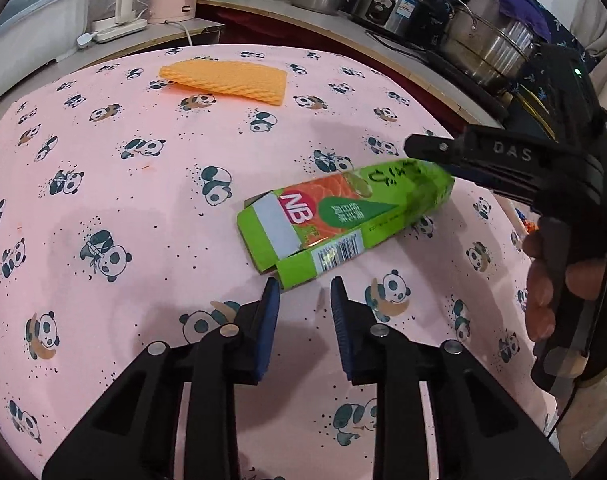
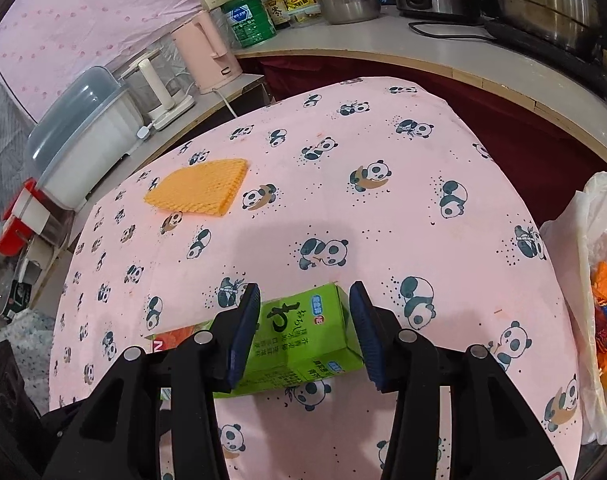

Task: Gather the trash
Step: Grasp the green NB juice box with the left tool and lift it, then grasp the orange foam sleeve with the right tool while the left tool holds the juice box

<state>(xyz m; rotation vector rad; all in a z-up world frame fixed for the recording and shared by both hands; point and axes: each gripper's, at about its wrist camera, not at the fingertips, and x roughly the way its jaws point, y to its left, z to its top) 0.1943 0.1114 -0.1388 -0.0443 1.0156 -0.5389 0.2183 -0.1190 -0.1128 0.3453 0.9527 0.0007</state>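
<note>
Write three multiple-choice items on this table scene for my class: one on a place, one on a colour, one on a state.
1. Where does the orange cloth lie?
A. On the far side of the tablecloth
B. In the white bag
C. On the counter

2. What colour is the tablecloth's ground?
A. Blue
B. Pink
C. White

3. How is the green box at its end nearest the left gripper?
A. Taped shut
B. Crushed flat
C. Open

Key: 1 A, it lies flat near the far edge. 2 B, pink shows between the pandas. 3 C, the end flaps stand apart.
</note>
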